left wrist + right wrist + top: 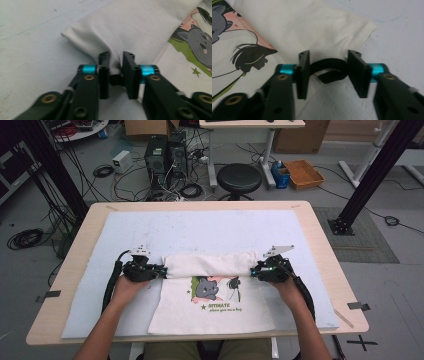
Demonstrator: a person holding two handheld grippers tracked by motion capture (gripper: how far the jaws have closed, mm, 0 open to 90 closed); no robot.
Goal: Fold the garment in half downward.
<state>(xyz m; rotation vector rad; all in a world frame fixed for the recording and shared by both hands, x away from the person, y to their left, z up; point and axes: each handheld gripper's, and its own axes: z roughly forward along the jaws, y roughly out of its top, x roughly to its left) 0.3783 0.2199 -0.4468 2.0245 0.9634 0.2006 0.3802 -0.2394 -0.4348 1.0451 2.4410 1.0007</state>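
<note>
At nine o'clock of the table's middle, the left gripper (pixel 159 270) meets the left end of the folded band of one white T-shirt (pixel 212 310); in the left gripper view its jaws stand narrow, with a pinch of the white cloth (pixel 113 62) caught between them, likely to keep that end of the fold in place. The shirt lies on a pale mat (pixel 200 227) toward six o'clock, its top part folded down into a band above the single printed cartoon (pixel 215 290). At three o'clock the right gripper (pixel 256 270) sits at the band's right end; in the right gripper view its jaws stand wider apart, the cloth edge (pixel 352 30) just beyond them, apparently ungripped. The count is two grippers, two hands, one shirt, one mat.
</note>
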